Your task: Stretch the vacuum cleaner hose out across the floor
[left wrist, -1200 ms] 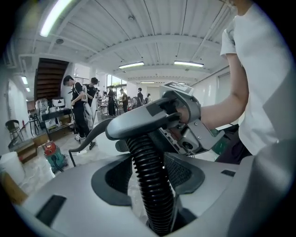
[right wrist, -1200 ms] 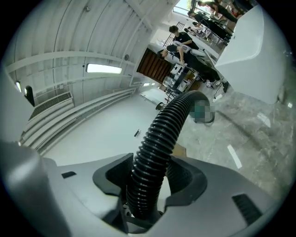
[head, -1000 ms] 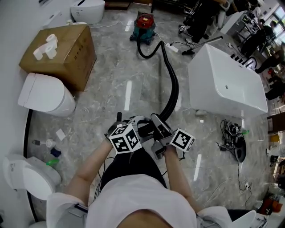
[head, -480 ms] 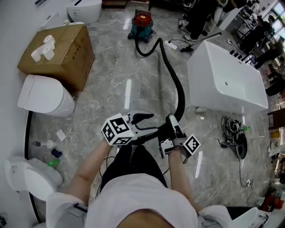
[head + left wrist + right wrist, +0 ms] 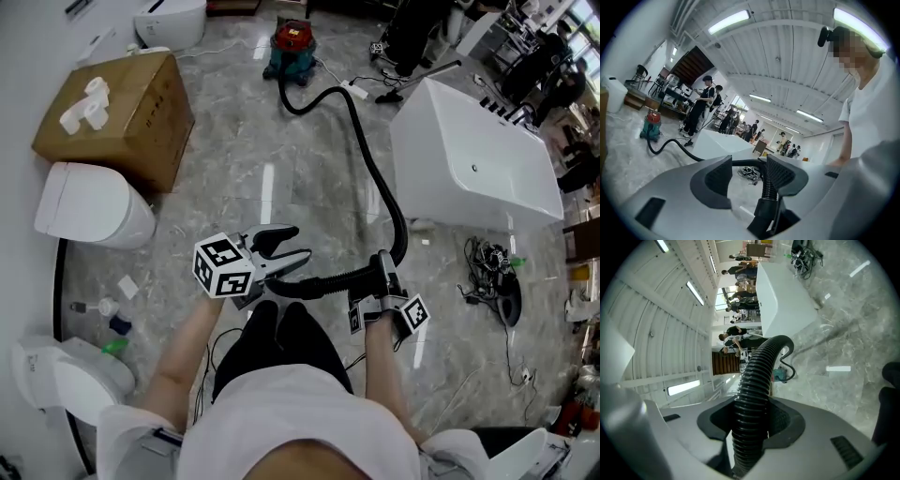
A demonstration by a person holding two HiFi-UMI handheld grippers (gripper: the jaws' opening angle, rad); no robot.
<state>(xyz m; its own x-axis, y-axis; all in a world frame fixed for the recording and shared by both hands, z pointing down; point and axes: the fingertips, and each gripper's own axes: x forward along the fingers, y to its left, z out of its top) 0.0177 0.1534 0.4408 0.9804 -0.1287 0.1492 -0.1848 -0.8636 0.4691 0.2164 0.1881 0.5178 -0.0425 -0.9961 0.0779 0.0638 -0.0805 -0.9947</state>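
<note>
A black ribbed hose (image 5: 370, 164) runs from the red and teal vacuum cleaner (image 5: 292, 42) across the marble floor to my hands. My right gripper (image 5: 386, 267) is shut on the hose (image 5: 754, 380); its jaws have just been closing, and both pads now press on the ribs. From there the hose bends left, and its smooth end cuff (image 5: 286, 286) lies under my left gripper (image 5: 298, 242). The left jaws stand open with only floor between them. In the left gripper view the cuff (image 5: 764, 206) passes beside the right-hand finger, outside the gap of that gripper (image 5: 747, 171).
A white bathtub (image 5: 469, 173) stands right of the hose. At the left are a cardboard box (image 5: 117, 112) and two toilets (image 5: 89, 202) (image 5: 56, 370). A tangle of cables (image 5: 492, 281) lies beyond the tub. People stand at the far end (image 5: 412, 28).
My hands have drawn apart: the right gripper went right and down with the hose, the left went left and rolled. The hose end now spans between them.
</note>
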